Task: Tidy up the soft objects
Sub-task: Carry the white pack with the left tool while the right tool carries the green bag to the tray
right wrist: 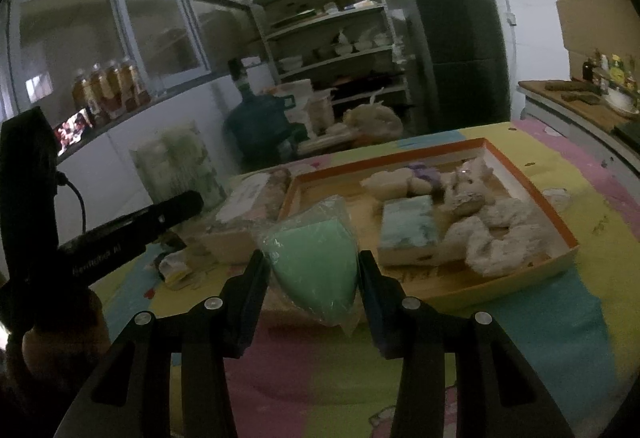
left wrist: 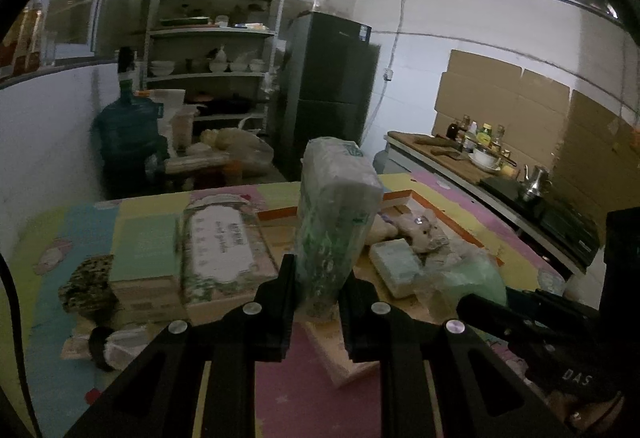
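My left gripper (left wrist: 318,278) is shut on a tall tissue pack in clear green-printed plastic (left wrist: 336,206), held upright above the table; the same pack (right wrist: 176,166) shows at the left of the right wrist view. My right gripper (right wrist: 314,274) is shut on a mint-green soft pad in a clear bag (right wrist: 316,262), just in front of the orange-rimmed shallow box (right wrist: 532,194). That box holds a pale blue tissue packet (right wrist: 410,228), a small plush bear (right wrist: 466,182) and white fluffy pieces (right wrist: 500,238).
A flower-printed tissue pack (left wrist: 218,250) lies on a cardboard box (left wrist: 152,302) at the left, beside a speckled sponge (left wrist: 86,286). The table wears a pastel patchwork cloth (right wrist: 592,222). A counter with bottles and a kettle (left wrist: 534,182) runs along the right.
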Demonstrator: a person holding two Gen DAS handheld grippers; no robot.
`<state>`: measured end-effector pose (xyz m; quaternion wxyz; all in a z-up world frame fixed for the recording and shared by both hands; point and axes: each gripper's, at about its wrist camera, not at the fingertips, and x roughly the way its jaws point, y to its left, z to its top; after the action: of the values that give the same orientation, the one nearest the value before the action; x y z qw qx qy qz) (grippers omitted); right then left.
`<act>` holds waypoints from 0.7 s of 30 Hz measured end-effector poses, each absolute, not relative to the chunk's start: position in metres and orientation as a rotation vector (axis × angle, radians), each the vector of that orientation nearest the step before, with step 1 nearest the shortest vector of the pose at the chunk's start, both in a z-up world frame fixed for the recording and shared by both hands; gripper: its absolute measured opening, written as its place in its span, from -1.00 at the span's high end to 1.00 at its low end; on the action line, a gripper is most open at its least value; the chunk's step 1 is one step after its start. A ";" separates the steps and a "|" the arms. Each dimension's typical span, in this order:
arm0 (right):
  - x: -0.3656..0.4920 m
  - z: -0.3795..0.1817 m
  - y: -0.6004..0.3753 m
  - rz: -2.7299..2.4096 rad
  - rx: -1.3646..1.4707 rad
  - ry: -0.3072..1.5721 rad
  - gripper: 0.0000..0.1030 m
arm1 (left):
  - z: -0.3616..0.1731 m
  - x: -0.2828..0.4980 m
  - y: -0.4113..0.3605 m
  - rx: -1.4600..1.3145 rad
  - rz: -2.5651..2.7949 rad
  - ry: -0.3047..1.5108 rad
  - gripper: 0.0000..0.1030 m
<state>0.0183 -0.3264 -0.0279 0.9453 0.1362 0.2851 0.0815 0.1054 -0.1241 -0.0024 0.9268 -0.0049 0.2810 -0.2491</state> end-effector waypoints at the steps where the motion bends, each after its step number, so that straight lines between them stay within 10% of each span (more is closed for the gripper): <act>1: 0.019 -0.028 -0.329 0.163 0.280 0.580 0.10 | -0.003 0.106 -0.127 -0.011 -0.517 0.578 0.61; 21: 0.038 -0.027 -0.377 0.108 0.311 0.538 0.10 | -0.009 0.128 -0.191 -0.004 -0.608 0.605 0.61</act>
<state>0.0378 -0.3773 -0.0265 0.9506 0.1530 0.2648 0.0529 0.1279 -0.1907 -0.0092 0.9094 -0.0020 0.2933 -0.2949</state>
